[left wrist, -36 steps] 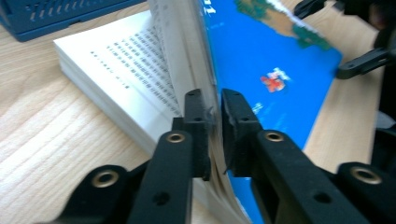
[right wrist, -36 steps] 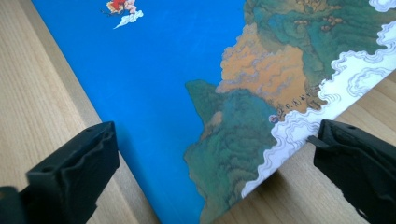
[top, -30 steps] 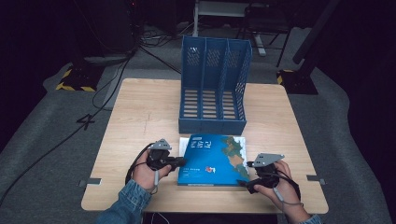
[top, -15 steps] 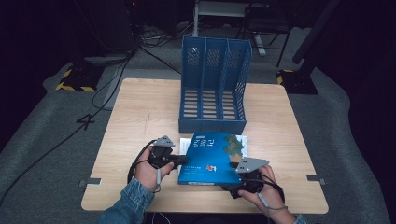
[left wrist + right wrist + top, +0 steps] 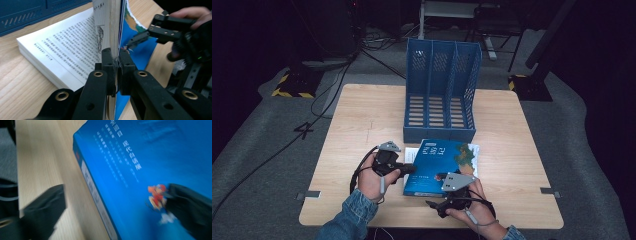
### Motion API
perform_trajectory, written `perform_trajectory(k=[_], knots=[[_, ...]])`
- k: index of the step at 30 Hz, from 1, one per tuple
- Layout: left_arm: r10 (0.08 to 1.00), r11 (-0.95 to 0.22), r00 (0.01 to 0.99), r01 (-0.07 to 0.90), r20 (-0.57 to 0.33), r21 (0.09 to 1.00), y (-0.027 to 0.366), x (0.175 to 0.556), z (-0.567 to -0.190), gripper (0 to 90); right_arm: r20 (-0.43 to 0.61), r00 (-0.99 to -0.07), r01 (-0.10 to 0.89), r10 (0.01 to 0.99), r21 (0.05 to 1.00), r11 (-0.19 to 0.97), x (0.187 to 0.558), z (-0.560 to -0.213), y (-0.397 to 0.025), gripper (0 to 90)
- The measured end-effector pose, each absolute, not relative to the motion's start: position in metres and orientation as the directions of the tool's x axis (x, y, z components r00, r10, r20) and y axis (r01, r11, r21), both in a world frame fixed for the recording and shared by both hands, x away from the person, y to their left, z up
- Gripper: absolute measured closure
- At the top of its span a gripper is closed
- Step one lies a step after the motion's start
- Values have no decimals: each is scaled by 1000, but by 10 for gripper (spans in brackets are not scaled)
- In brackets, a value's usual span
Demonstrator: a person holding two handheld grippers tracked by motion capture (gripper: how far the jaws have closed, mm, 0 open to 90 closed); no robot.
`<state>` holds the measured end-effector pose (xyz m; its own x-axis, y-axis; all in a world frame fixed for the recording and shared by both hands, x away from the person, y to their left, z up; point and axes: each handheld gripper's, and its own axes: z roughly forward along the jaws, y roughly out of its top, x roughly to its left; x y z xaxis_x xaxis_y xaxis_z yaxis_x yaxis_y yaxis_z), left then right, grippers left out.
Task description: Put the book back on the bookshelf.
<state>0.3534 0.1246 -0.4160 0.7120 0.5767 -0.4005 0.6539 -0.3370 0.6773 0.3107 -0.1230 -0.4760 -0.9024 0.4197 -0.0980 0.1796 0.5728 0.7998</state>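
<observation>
A book with a blue cover (image 5: 447, 160) lies on the wooden table (image 5: 362, 115), in front of the blue file holder (image 5: 441, 95). My left gripper (image 5: 411, 169) is at the book's left edge. In the left gripper view it (image 5: 117, 53) is shut on a raised sheaf of pages and the cover (image 5: 115, 27), above an open page of text (image 5: 62, 47). My right gripper (image 5: 437, 191) is at the book's near edge. In its own blurred view it (image 5: 115, 191) stands open, one jaw over the blue cover (image 5: 130, 165) and one over the bare table.
The file holder has three upright slots and stands mid-table just behind the book. Bare wood (image 5: 522, 150) lies to both sides of the book. Cables trail on the grey floor (image 5: 272, 145) to the left, and the table's front edge runs close under both hands.
My right gripper has slid left along the book's near edge, from its right corner to about its middle. The left gripper stays clamped at the left edge, where the cover now stands raised.
</observation>
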Motion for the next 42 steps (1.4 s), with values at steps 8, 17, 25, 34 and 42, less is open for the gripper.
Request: perform_trajectory(k=[8, 17, 25, 34, 42], knots=[[581, -345, 700, 675, -417, 653, 121, 357, -413, 858, -292, -868, 38, 403, 768, 640, 305, -482, -106, 0], [585, -320, 673, 704, -452, 635, 122, 363, -421, 857, -420, -797, -28, 434, 744, 667, 308, -497, -95, 0], [590, -304, 657, 720, -470, 624, 121, 368, -421, 857, -502, -756, -72, 420, 702, 709, 310, -503, -90, 0], [583, -302, 659, 719, -475, 626, 117, 368, -422, 856, -596, -676, -95, 433, 653, 751, 310, -508, -87, 0], [618, -268, 662, 684, -424, 679, 117, 361, -431, 750, -551, -710, -99, 439, 694, 713, 317, -511, -92, 0]])
